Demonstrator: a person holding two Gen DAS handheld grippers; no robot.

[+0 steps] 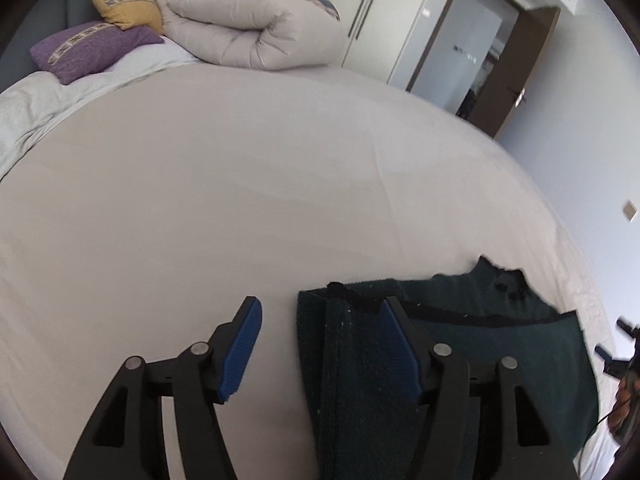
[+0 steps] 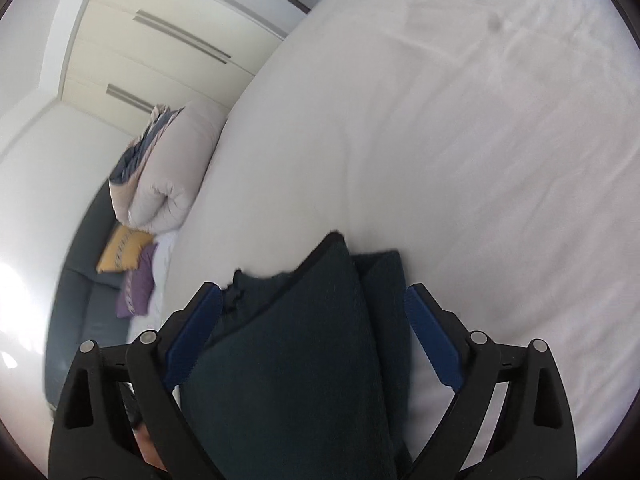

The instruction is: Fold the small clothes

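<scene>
Bedsheet (image 1: 240, 180) under dark garment (image 1: 460, 360); both grippers' fingers (image 1: 242, 344) (image 2: 434, 332) spread wide.

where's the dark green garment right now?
Left wrist view: garment lies on the bed near its edge, under the left gripper's right finger; the right gripper straddles it.

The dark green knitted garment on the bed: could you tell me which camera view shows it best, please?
The left wrist view: the dark green knitted garment lies spread on the white bed sheet, with its folded edges and outline visible. In the right wrist view the garment is close, blurred, and fills the gap between the open gripper's fingers.
</scene>
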